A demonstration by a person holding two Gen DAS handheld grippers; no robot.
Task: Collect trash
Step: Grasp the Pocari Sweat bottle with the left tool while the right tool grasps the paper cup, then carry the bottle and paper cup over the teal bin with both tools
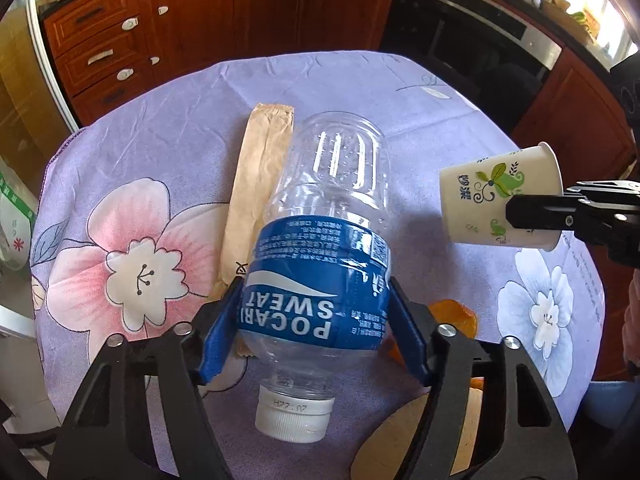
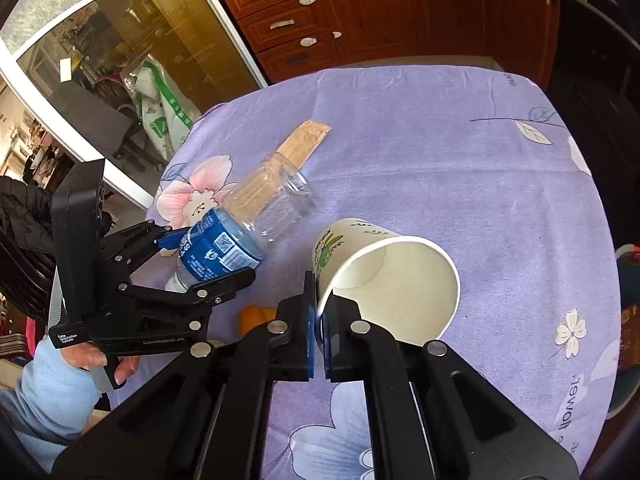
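Observation:
A clear plastic bottle (image 1: 328, 216) with a blue label and white cap points its cap toward me. My left gripper (image 1: 316, 292) is shut on it, a blue pad pressed against each side of the label. The same bottle (image 2: 240, 236) shows in the right wrist view with the left gripper (image 2: 212, 256) around it, held by a hand in a light blue sleeve. My right gripper (image 2: 319, 314) is shut on the rim wall of a white paper cup (image 2: 384, 276) with a green leaf print, which is tipped on its side. The cup (image 1: 500, 196) also appears at the right of the left wrist view.
A brown paper sleeve (image 1: 260, 184) lies flat beside and behind the bottle. Orange peel (image 1: 454, 312) sits near the front, by a tan wooden piece (image 1: 400, 432). The table has a purple floral cloth (image 2: 460, 160). Wooden cabinets (image 1: 180, 20) and an oven (image 1: 472, 32) stand beyond.

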